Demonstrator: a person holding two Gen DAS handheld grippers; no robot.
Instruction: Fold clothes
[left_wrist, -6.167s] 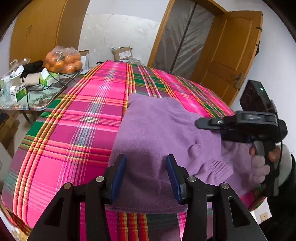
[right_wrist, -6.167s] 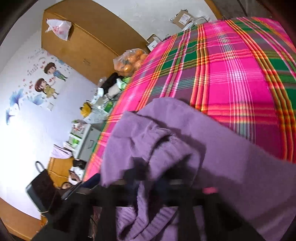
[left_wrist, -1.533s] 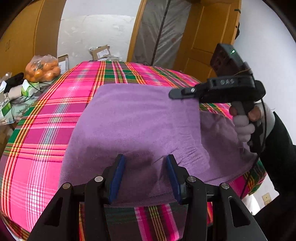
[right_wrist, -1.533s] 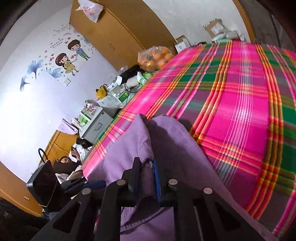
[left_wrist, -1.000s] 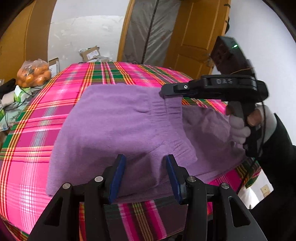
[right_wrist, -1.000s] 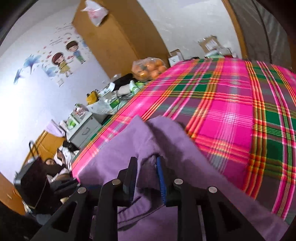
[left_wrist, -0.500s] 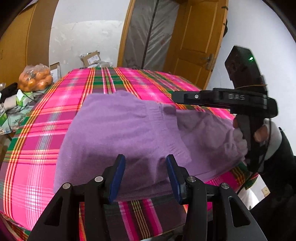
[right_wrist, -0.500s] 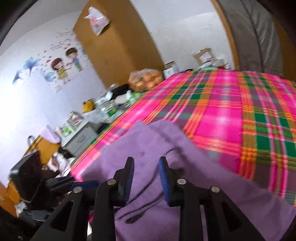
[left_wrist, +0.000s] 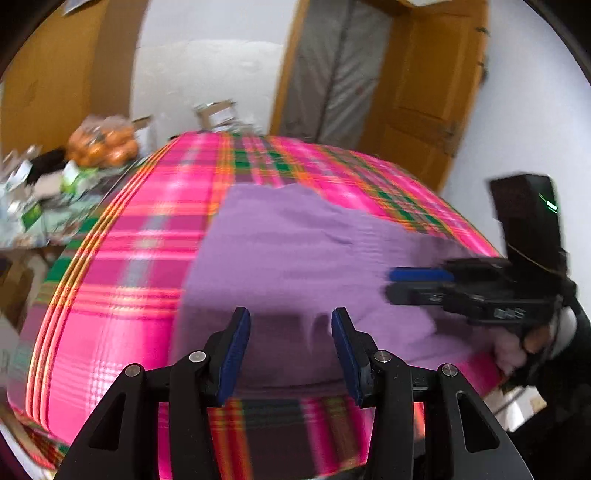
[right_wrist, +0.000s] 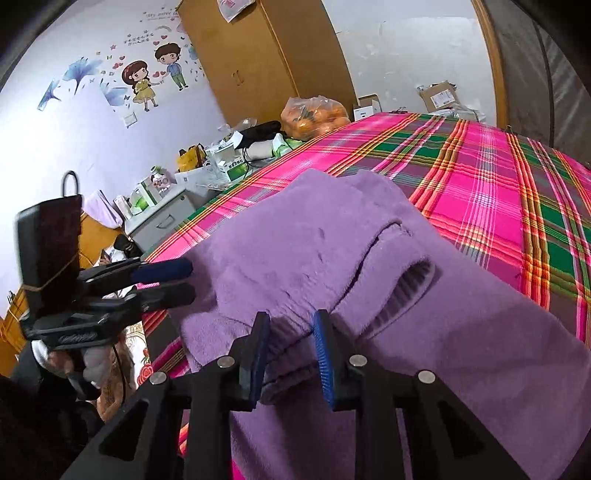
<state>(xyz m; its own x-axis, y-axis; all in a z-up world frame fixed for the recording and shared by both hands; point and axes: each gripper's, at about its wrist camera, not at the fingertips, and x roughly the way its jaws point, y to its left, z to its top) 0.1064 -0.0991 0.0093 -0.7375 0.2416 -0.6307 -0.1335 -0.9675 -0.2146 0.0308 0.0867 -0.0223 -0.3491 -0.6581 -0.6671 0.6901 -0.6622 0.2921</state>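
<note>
A purple sweater (left_wrist: 295, 251) lies spread on the pink plaid bed cover (left_wrist: 147, 240), near the front edge. My left gripper (left_wrist: 290, 332) hovers open just above its near hem, with nothing between the fingers. My right gripper (left_wrist: 395, 284) sits low over the sweater's right side, its fingers a little apart. In the right wrist view the right gripper (right_wrist: 290, 347) is open over the sweater (right_wrist: 295, 251), and a folded-in sleeve with a ribbed cuff (right_wrist: 410, 291) lies just ahead. The left gripper (right_wrist: 184, 280) is at the sweater's left edge, open and holding nothing.
A cluttered side table with a bag of oranges (right_wrist: 314, 114) stands left of the bed (right_wrist: 498, 192). A wooden wardrobe (right_wrist: 258, 55), cardboard boxes (right_wrist: 439, 96) and a wooden door (left_wrist: 424, 92) line the far wall. A gloved hand (left_wrist: 517, 343) holds the right gripper.
The right gripper carried the sleeve over the sweater's body, let it go and dropped back low at the right. The left gripper stayed open; its view has swung and blurred.
</note>
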